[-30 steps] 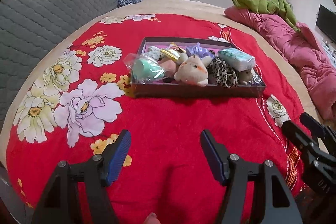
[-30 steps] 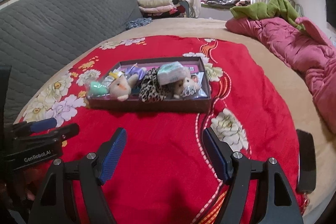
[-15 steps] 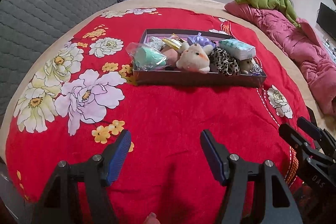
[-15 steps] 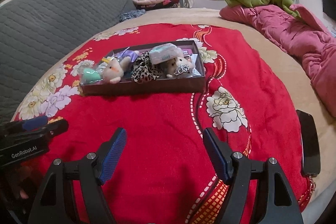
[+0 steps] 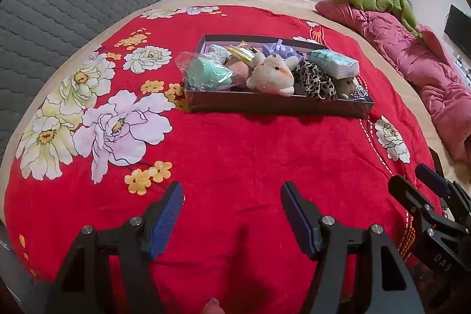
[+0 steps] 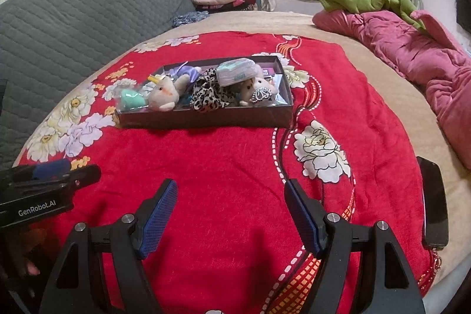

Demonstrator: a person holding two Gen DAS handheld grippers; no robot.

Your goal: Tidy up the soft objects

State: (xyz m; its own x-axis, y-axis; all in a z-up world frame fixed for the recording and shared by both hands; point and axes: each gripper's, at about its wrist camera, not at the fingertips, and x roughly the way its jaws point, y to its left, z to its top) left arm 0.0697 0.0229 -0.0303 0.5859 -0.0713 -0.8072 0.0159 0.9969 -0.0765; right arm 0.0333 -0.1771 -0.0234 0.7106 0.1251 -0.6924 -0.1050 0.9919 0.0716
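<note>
Since a second ago nothing in the tray [image 5: 273, 108] has shifted; only our views have tipped a little, so it sits slightly farther up ahead of the fingers, well apart from both. Its soft things should be light and squashy: we would pinch the cream plush toy [image 5: 272, 75] across its body, while the bagged mint item [image 5: 206, 75] may slip in its plastic, beside the leopard-print fabric [image 5: 316, 80] and tissue pack [image 5: 334, 64] on top. Our left gripper [image 5: 232, 206] and right gripper [image 6: 231, 205] hang wide and empty over the red floral blanket [image 5: 235, 155].

The right claw [image 6: 231, 214] hangs open and empty over the red blanket [image 6: 235, 167], short of the toy-filled box [image 6: 206, 116].
</note>
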